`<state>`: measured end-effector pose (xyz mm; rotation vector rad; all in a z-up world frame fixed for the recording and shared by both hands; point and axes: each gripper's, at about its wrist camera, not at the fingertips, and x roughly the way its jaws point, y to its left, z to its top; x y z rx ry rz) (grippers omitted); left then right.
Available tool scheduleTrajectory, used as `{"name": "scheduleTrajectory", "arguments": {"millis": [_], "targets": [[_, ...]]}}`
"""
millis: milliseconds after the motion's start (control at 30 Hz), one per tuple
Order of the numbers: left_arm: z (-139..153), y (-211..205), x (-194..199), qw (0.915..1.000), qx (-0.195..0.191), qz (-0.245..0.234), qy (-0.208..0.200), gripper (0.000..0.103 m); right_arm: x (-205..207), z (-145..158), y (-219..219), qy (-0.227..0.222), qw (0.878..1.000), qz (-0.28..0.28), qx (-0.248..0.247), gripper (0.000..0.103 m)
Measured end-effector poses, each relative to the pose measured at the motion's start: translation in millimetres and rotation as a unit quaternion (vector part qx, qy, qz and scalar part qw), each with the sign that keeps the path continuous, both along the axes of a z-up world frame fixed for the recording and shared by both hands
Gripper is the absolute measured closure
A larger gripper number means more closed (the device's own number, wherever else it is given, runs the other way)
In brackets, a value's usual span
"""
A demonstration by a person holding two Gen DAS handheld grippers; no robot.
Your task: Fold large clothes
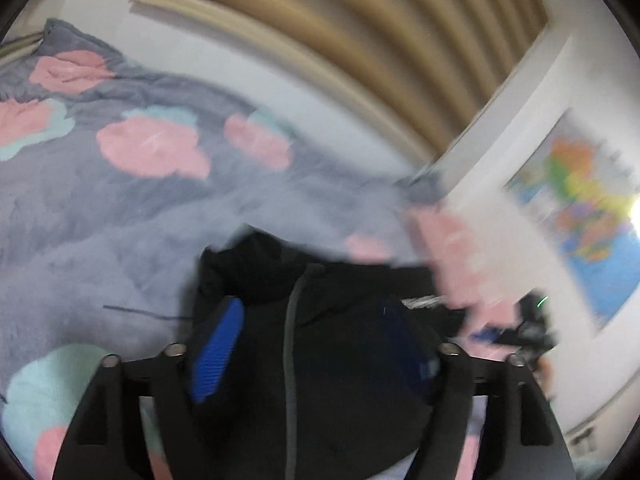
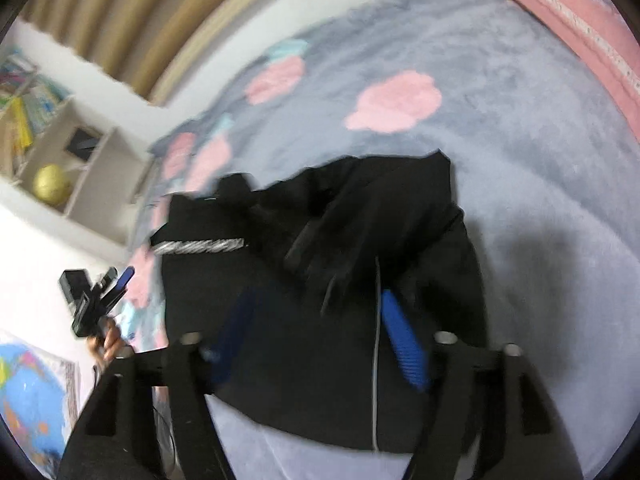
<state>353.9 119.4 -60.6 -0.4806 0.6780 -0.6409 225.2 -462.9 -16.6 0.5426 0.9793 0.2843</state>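
Black garment (image 2: pixel 328 320) with a pale zipper line, bunched and partly folded, lying on a grey blanket (image 2: pixel 520 160) patterned with pink and teal blotches. Left gripper (image 1: pixel 316 344) and right gripper (image 2: pixel 320 344) each hang over the cloth with blue pads spread wide, grasping nothing. Pink pillow (image 2: pixel 568 20) at the blanket's edge; shelf (image 2: pixel 80 168) and map (image 1: pixel 592 208) against the white wall; both views blurred.
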Motion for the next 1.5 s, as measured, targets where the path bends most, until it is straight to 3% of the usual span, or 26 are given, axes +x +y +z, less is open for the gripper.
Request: {"name": "scheduleTrajectory", "arguments": {"millis": [100,333,500,700,733,767,800,833,867,900,967,1033,1200,1267,1400,1500], "targets": [[8.1,5.9,-1.7,0.9997,0.004,0.019,-0.016,0.023,-11.3,12.5,-2.3,-0.038,0.996,-0.025,-0.075,0.022],[-44.2,-39.6,50.7,0.9921,0.103,0.041,0.057,0.023,32.8,-23.8,6.3,-0.057,0.983,-0.04,-0.17,0.022],[-62.7,-41.0,85.1,0.9849,0.123,0.098,0.073,0.023,74.1,-47.4,-3.8,-0.055,0.981,-0.05,-0.182,0.022],[-86.3,-50.7,123.2,0.983,0.116,0.052,0.133,0.023,117.8,-80.7,-0.6,-0.014,0.985,-0.024,-0.172,0.022],[-90.4,-54.4,126.5,0.9828,0.11,0.042,0.143,0.023,121.4,-86.4,3.2,-0.008,0.986,-0.008,-0.164,0.029],[-91.4,-58.6,126.4,0.983,0.105,0.032,0.147,0.024,122.1,-89.6,11.2,-0.008,0.985,0.011,-0.171,0.064],[-88.2,-64.3,121.5,0.984,0.115,0.046,0.127,0.036,120.3,-90.1,18.2,-0.01,0.981,0.019,-0.193,0.079],[-85.1,-70.3,118.2,0.9835,0.132,0.053,0.111,0.048,115.5,-87.6,25.6,-0.019,0.975,0.019,-0.221,0.083],[-81.5,-78.5,112.2,0.981,0.16,0.053,0.096,0.082,107.3,-81.8,32.9,-0.037,0.968,0.019,-0.247,0.087],[-79.2,-83.1,107.4,0.9791,0.176,0.05,0.089,0.092,100.3,-75.6,36.7,-0.052,0.963,0.016,-0.265,0.088],[-60.8,-86.8,85.7,0.9737,0.213,0.074,0.036,0.093,85.4,-56.2,38.8,-0.078,0.954,-0.002,-0.29,0.089],[-39.7,-79.7,70.1,0.9712,0.217,0.098,0.003,0.093,73.3,-32.2,37.8,-0.103,0.946,-0.024,-0.307,0.09],[17.8,-37.5,60.3,0.9778,0.125,0.166,-0.028,0.093,68.7,27.3,31.6,-0.148,0.932,-0.1,-0.316,0.092],[24.0,-38.1,69.2,0.9747,0.125,0.183,-0.029,0.093,82.6,34.4,32.3,-0.145,0.928,-0.12,-0.321,0.092],[1.3,-56.2,102.8,0.961,0.179,0.21,-0.014,0.093,131.7,4.4,33.1,-0.09,0.927,-0.134,-0.34,0.092],[-52.2,-61.0,136.1,0.9471,0.216,0.232,0.05,0.093,162.3,-50.8,31.2,-0.017,0.927,-0.12,-0.355,0.092]]}}
